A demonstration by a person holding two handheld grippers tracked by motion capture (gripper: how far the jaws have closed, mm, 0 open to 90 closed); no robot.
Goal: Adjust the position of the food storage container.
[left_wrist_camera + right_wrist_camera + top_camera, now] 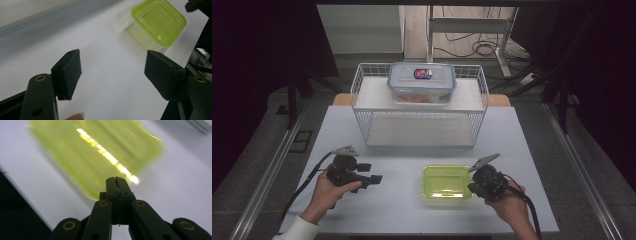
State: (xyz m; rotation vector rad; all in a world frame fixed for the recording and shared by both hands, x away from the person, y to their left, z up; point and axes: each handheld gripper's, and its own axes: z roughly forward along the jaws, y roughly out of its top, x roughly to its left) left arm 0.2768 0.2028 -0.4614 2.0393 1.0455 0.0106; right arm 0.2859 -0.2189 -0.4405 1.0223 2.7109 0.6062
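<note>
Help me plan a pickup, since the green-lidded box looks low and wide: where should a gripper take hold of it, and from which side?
Probably best across the green-lidded box from above, jaws spanning its shorter width and pressing the clear walls just under the overhanging lid rim. It sits flat on the table, lid up. The left gripper is open with nothing between its jaws; the right gripper, beside the box, is shut and would need opening.

The green container (447, 182) near the right gripper (475, 186) looks like translucent plastic, smooth and glossy, catching a bright streak of light. The table (412, 210) has a pale, matt, smooth top. Farther off, the white rack (419, 122) is thin coated wire, and the clear lidded box (422, 82) on it is shiny plastic. The gripper pads (71, 72) look matt black and slightly rough.
</note>
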